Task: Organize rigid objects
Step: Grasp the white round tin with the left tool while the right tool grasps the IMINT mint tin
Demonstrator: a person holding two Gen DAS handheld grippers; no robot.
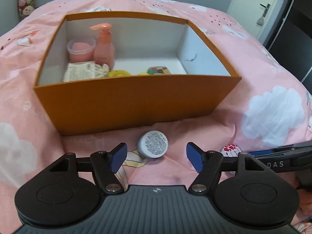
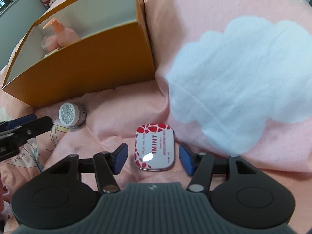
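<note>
A small white jar lies on its side on the pink bedspread, just in front of the orange box. My left gripper hovers over it, open, with the jar just ahead of its blue pads and touching neither. A red-and-white mint tin lies flat between the blue pads of my right gripper, which is open; a narrow gap shows on each side of the tin. The jar and a finger of the left gripper show at the left of the right wrist view.
The orange box holds a pink pump bottle, a clear tub with pink contents, a wrapped packet, something yellow and a colourful tin; its right half is bare. The bedspread bulges up on the right.
</note>
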